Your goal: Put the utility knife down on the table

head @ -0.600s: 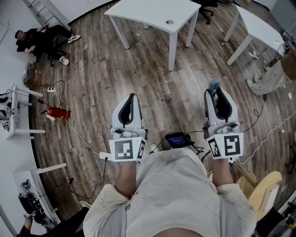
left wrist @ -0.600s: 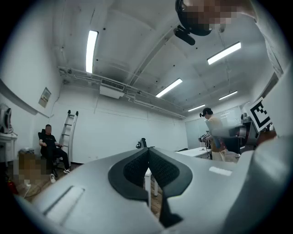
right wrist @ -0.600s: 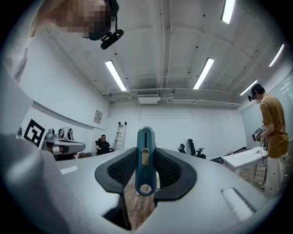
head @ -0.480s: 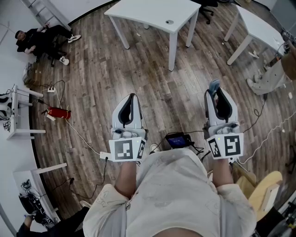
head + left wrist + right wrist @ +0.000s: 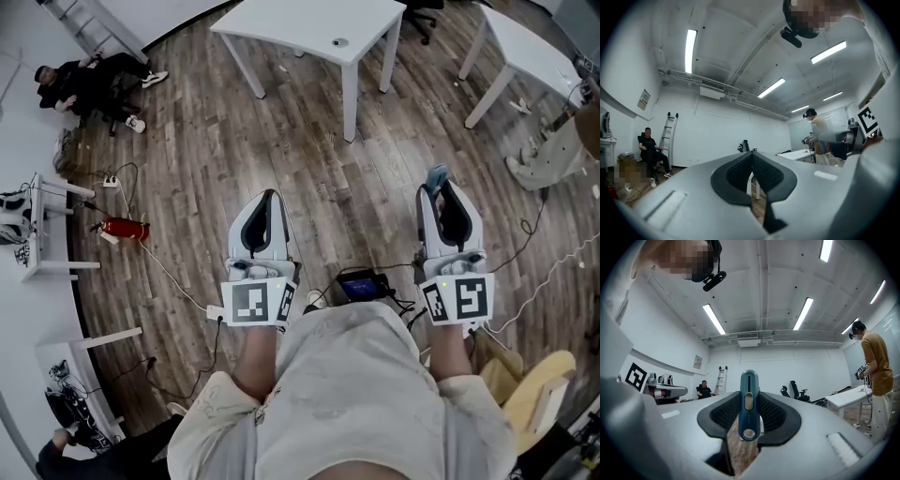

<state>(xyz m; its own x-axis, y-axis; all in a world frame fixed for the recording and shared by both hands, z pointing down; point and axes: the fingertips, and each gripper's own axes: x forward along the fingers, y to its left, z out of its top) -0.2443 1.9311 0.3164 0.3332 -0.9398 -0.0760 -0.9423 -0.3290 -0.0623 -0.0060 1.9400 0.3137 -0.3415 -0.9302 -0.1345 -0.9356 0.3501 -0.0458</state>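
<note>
The knife (image 5: 749,401), teal with a slider on its spine, stood upright between the pads of the right gripper (image 5: 442,192). The pads were clamped on its sides and its end poked out past the jaw tips. It hung over the wood floor (image 5: 206,141), well apart from any table.

At far left in the head view, a person (image 5: 80,80) in dark clothes sat by the wall, with a ladder (image 5: 89,23) close by. Below them stood a white stand (image 5: 42,230). A power strip (image 5: 105,181) and a red extinguisher (image 5: 122,228) lay on the floor just beside it.

Further right, the left gripper (image 5: 270,197) was held out level. Its jaws were together at the tips, and its own view showed nothing between them.

A white table (image 5: 309,23) stood ahead, between the lines of the two grippers. On its top was a small round thing (image 5: 339,43) too small to make out. Between the grippers, down by the wearer's body, a dark device (image 5: 361,283) with a lit screen lay on the floor among cables.

Right of the gripper holding the knife, a second table (image 5: 525,52) stood at the upper corner. A yellow chair (image 5: 534,375) showed at the lower edge.

In the right gripper view, a bystander (image 5: 874,366) in an orange shirt stood at the right beside a white desk.
</note>
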